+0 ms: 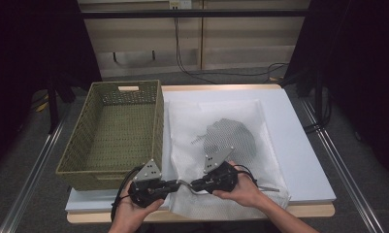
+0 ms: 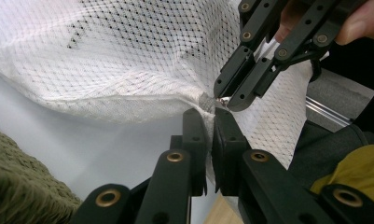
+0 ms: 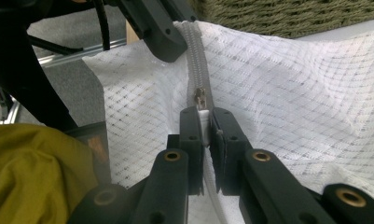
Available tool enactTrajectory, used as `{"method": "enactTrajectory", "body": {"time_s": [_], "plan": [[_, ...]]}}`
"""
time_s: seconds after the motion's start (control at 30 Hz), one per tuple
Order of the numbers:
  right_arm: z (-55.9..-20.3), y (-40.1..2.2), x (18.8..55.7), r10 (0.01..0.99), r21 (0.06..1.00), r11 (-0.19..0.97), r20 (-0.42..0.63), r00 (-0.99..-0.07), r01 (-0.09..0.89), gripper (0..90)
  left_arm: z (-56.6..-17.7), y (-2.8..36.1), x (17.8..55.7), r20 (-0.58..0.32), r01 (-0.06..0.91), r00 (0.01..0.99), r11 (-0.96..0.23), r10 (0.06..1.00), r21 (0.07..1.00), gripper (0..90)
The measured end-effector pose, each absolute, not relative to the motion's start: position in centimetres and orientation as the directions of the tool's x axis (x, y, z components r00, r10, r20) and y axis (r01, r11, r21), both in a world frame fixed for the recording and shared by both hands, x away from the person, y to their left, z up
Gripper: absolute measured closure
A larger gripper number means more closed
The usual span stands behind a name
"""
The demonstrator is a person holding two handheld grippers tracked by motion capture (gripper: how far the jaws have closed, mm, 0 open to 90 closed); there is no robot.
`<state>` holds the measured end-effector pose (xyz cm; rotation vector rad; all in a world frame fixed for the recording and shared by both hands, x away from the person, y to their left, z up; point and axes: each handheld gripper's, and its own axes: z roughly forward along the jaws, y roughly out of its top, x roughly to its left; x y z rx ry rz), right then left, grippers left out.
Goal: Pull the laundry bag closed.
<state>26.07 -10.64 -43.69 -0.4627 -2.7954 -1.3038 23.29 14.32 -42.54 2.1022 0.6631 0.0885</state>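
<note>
We find the left gripper (image 1: 171,186) clamped on the mesh laundry bag (image 1: 221,111) edge, the right gripper (image 1: 196,185) pinching the zipper pull (image 3: 200,99); keep the tape taut, low in frame.

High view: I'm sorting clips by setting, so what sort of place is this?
Probably a lab or studio recording station, not a home: a white board table on bare metal rails, black curtains at the sides, loose cables on the floor, and a staged mesh laundry bag and wicker basket.

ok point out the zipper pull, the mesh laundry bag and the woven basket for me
zipper pull (image 3: 200,99), right gripper view, on its metal slider just above the jaws
mesh laundry bag (image 1: 194,121), high view, on bare white netting left of the dark garment inside
woven basket (image 1: 159,119), high view, on its right wall
</note>
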Motion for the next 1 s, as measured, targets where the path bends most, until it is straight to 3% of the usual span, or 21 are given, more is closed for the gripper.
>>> {"method": "enactTrajectory", "body": {"time_s": [1.0], "plan": [[-44.4, -11.5, 26.3, 0.273, 0.726, 0.624, 0.144, -0.951, 0.289, 83.9, -42.6, 15.5, 23.1, -0.197, 0.444, 0.838, -0.425, 0.51, 0.789, 85.4]]}}
